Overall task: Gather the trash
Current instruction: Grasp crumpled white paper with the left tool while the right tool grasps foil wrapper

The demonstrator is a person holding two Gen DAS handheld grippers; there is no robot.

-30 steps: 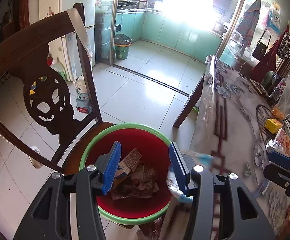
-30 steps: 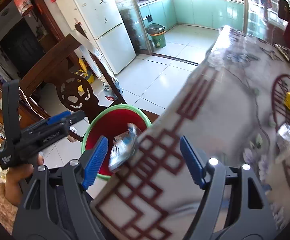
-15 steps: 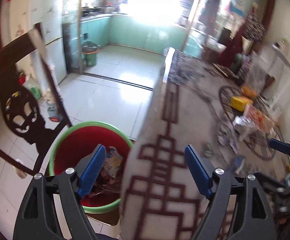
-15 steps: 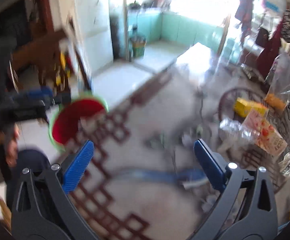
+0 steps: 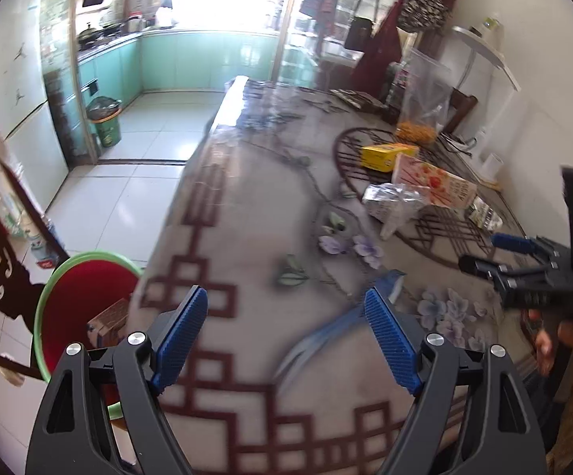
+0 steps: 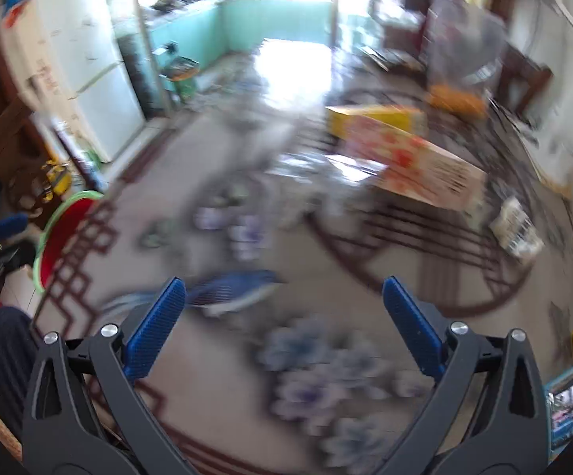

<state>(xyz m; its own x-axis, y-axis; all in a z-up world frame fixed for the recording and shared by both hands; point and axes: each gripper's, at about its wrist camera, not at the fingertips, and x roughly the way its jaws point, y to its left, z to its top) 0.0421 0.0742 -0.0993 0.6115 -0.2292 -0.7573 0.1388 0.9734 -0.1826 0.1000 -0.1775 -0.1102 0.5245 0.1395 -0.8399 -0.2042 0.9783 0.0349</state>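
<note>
Patterned tabletop (image 5: 247,206) carries loose wrappers: blue wrapper (image 6: 231,289) nearest, crumpled foil bag (image 5: 395,202) farther. Red bin (image 5: 76,308) sits off the left edge. Left gripper (image 5: 286,316) and right gripper (image 6: 282,316) both gape, empty. Risk: motion blur suggests fast travel, so a grab may overshoot. Bin contents mostly hidden.

Blown-out window glare, fisheye edges, motion blur
</note>
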